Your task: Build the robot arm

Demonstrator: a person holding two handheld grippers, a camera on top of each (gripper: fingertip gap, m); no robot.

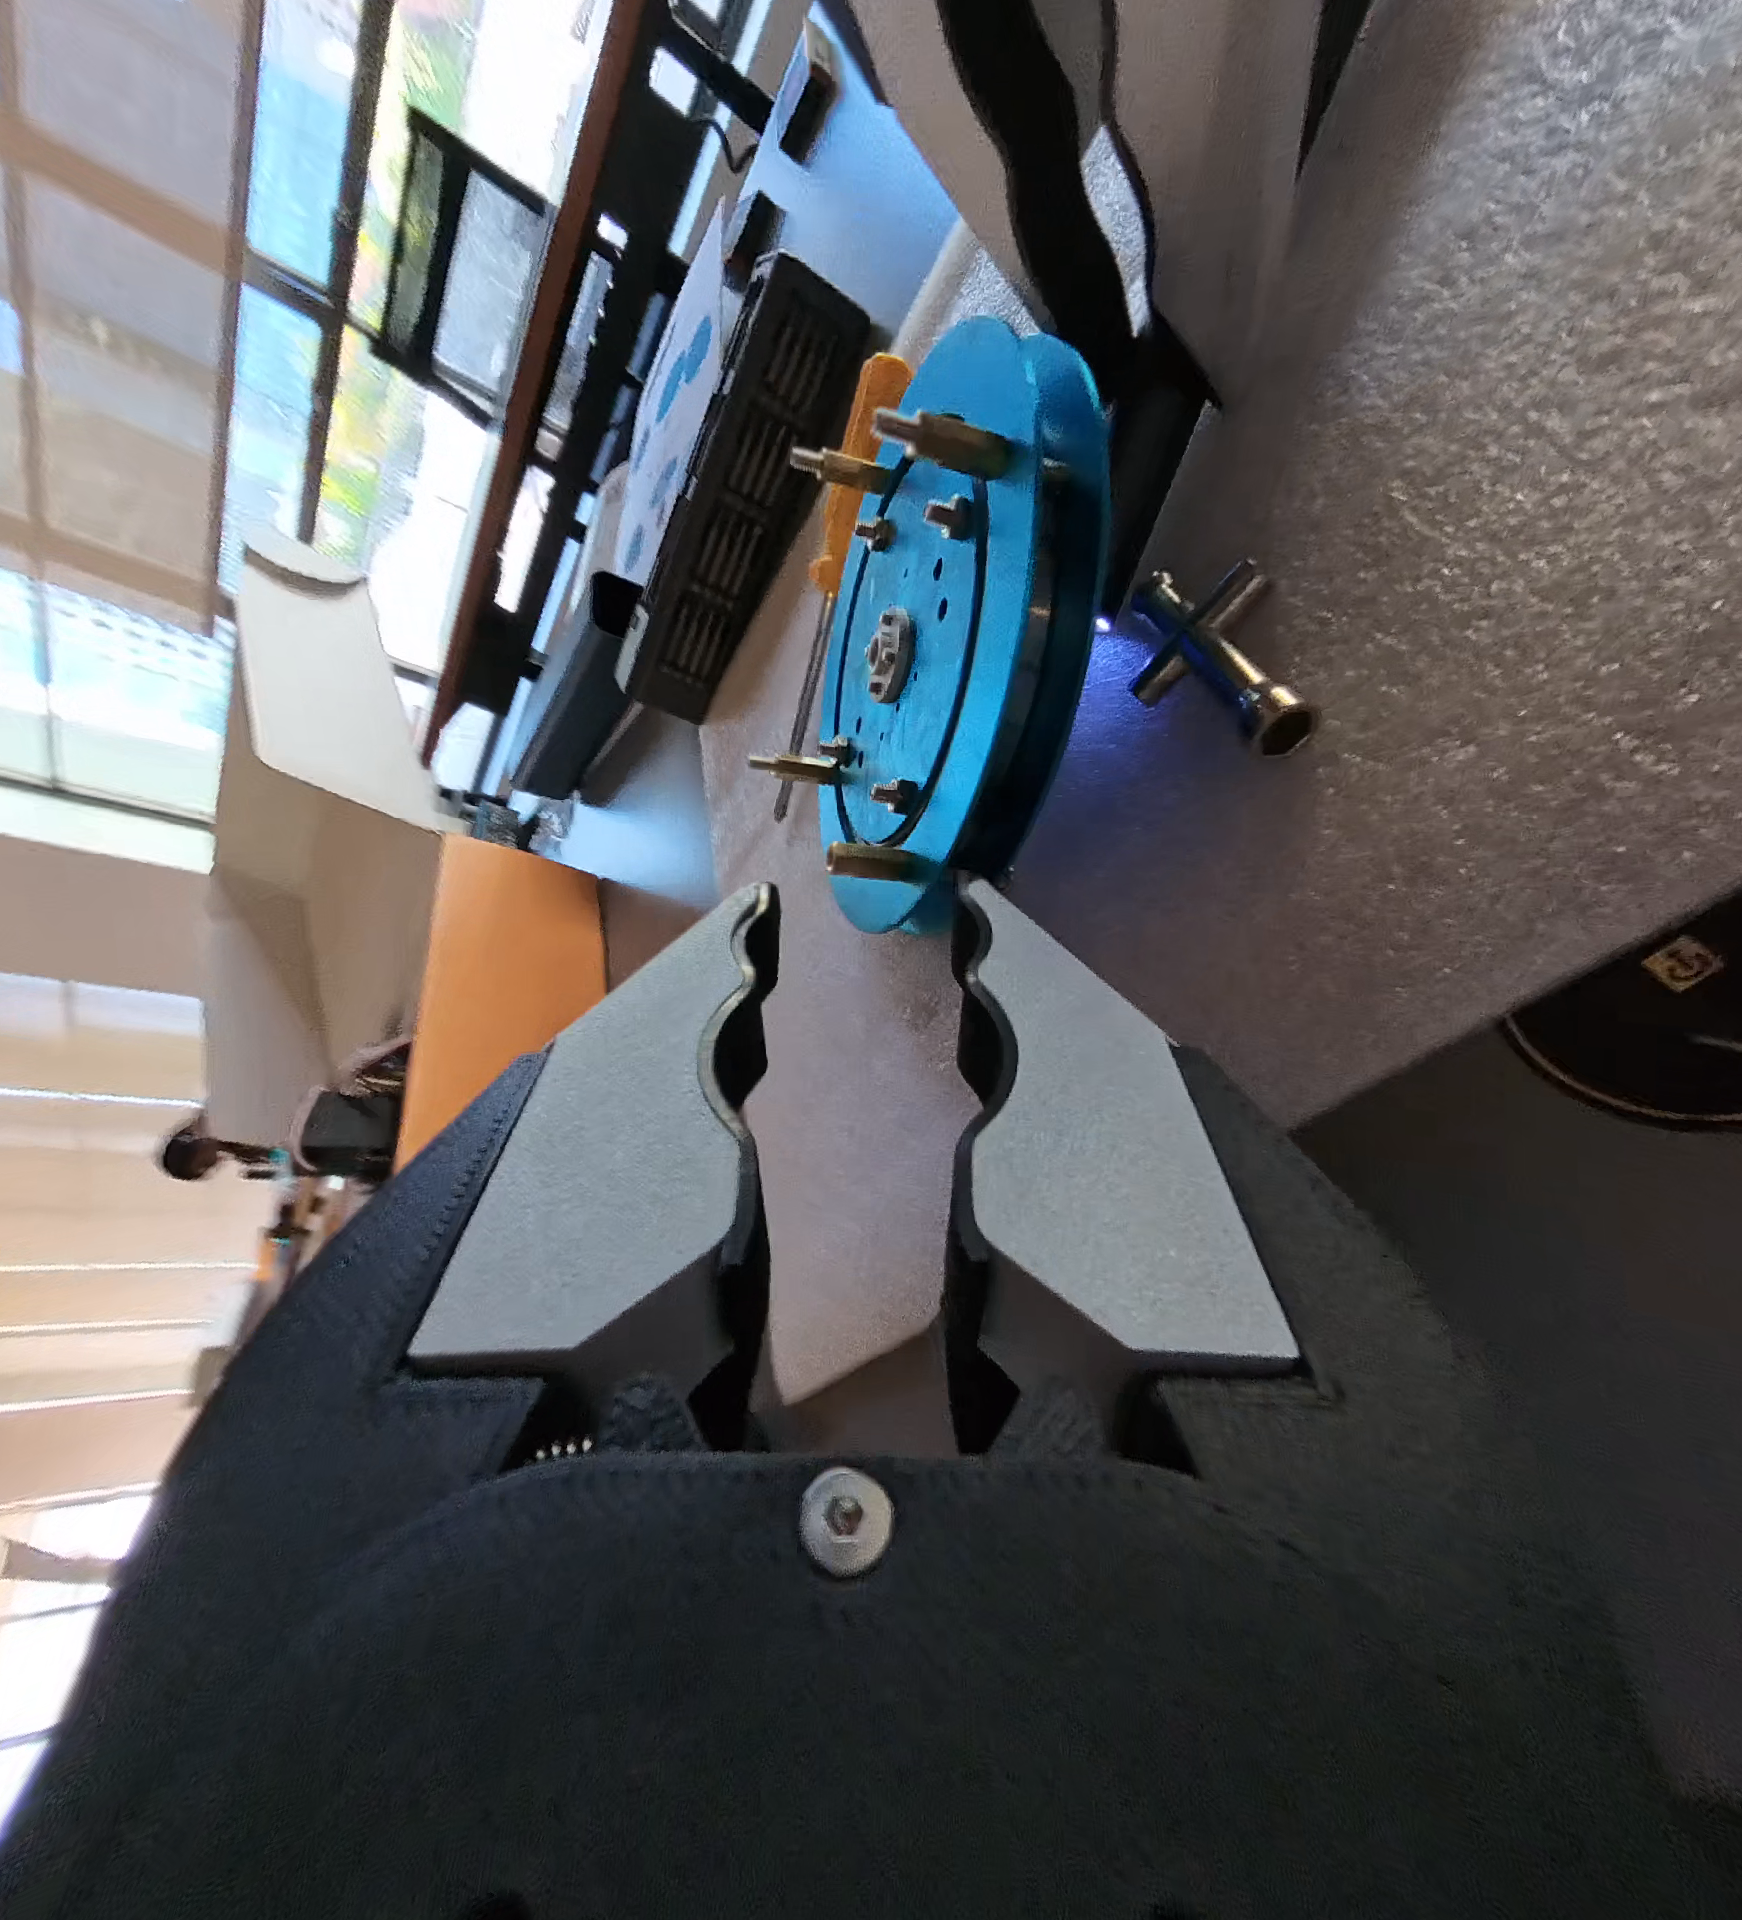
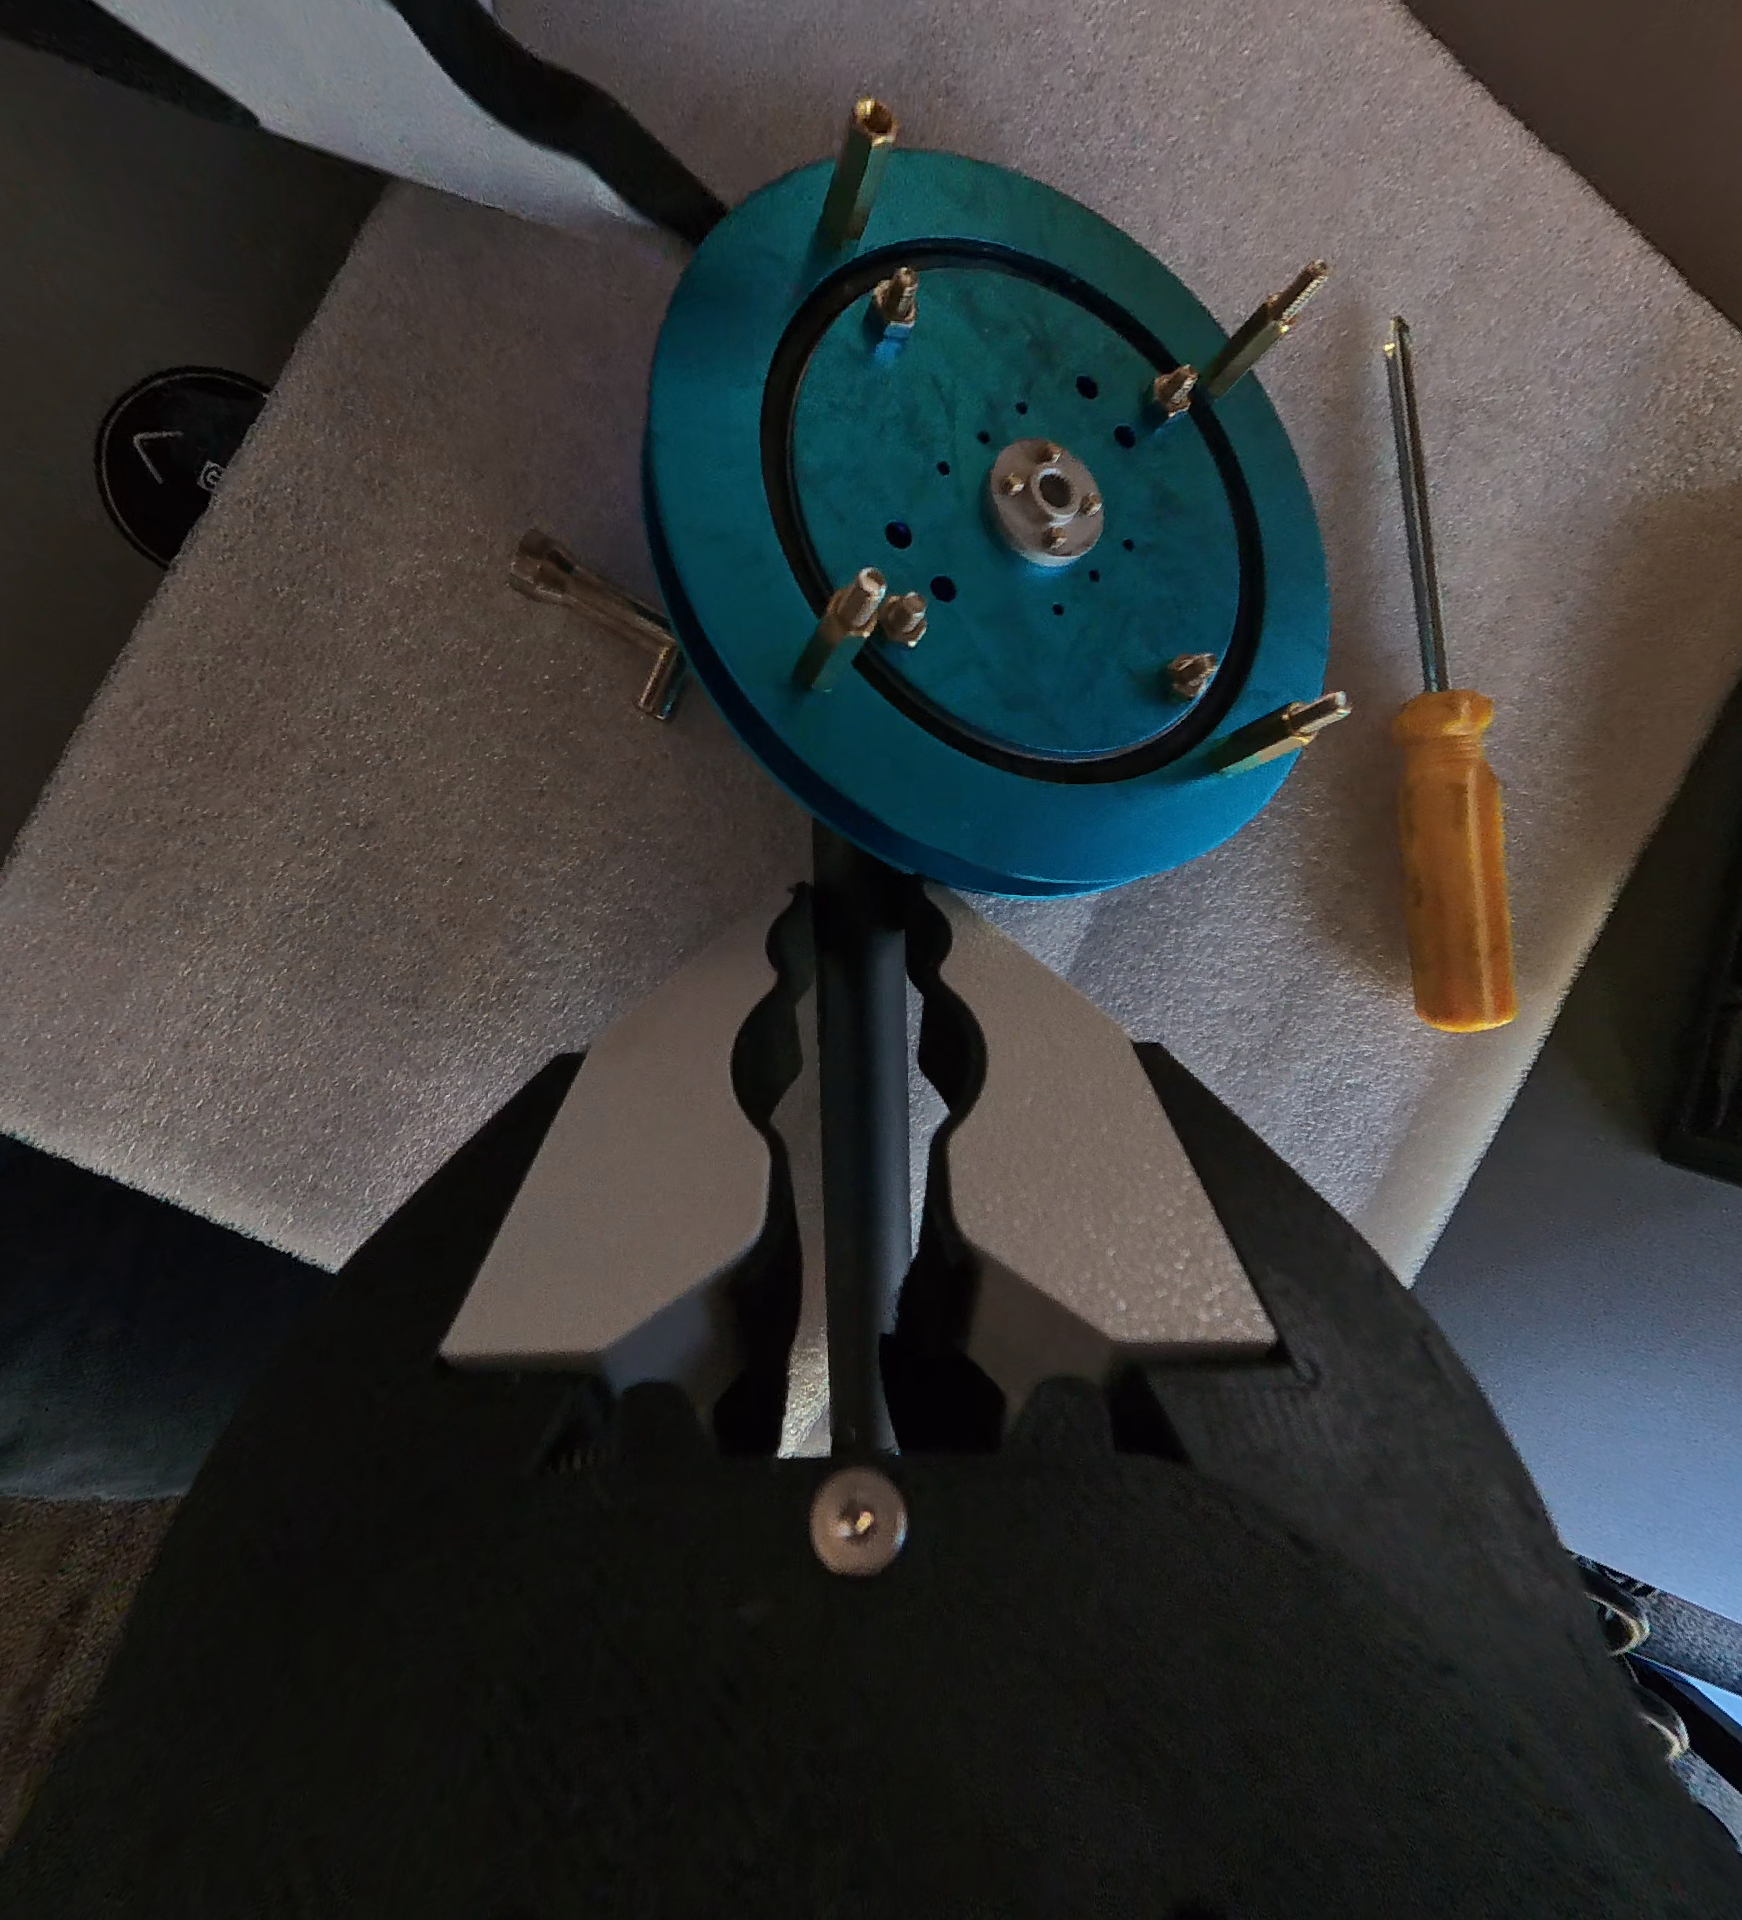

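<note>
The blue disc (image 2: 986, 520) lies on the grey foam pad (image 2: 327, 831), and everything else is placed from it. The right gripper (image 2: 862, 925) pinches a black rod (image 2: 862, 1143) between its fingers; the rod runs forward and passes under the disc's near edge. The left gripper (image 1: 862, 914) hangs just short of the disc (image 1: 960, 644) rim, fingers spread, nothing between them.

The disc looks like rigid metal in two stacked layers, probably fairly heavy and smooth-faced, so a flat pinch on the face would likely slip. The rim, or the groove between the layers, seems the safer hold. Brass standoffs (image 2: 1262, 332) stand up around its face and look thin enough to bend or unscrew if gripped; a small hub (image 2: 1043, 499) sits at the centre inside a black ring.

Beside the disc lie a cross wrench (image 2: 586, 623) on one side and an orange-handled screwdriver (image 2: 1449, 831) on the other. Beyond the pad, a round black sticker (image 2: 171, 457) bears a mark, too small to make out.
</note>
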